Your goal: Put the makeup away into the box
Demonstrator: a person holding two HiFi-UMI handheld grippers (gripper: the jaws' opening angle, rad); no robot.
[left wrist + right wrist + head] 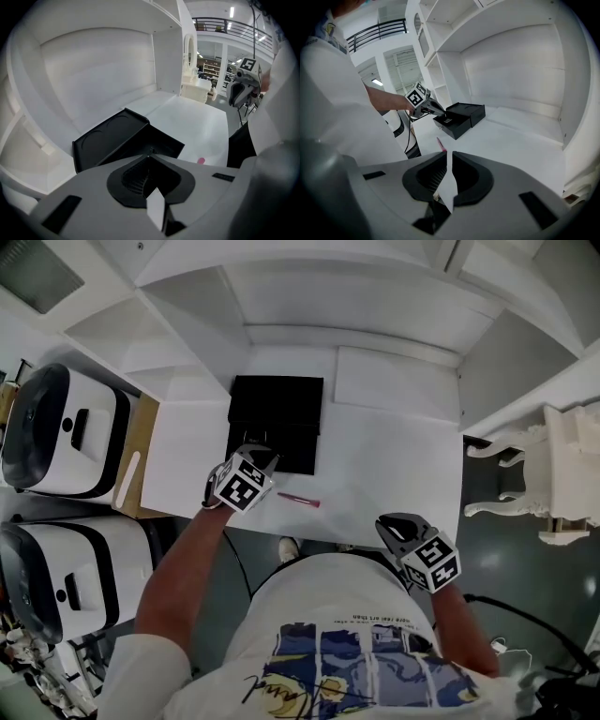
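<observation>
A black box (277,399) stands open on the white desk (394,460), its lid laid back toward the wall. A thin pink makeup pencil (298,500) lies on the desk just in front of the box's right corner. My left gripper (260,458) hovers over the box's front edge, jaws shut with nothing between them. In the left gripper view the box (117,136) sits right ahead, and a pink tip (201,161) shows at the right. My right gripper (390,524) is shut and empty near the desk's front edge; its view shows the pencil (440,143) and the box (459,119) ahead.
The desk sits in a white shelf alcove with walls at the back and both sides. A low raised white panel (394,381) lies at the back right. Two white-and-black machines (56,427) stand at the left, and a white ornate chair (562,474) at the right.
</observation>
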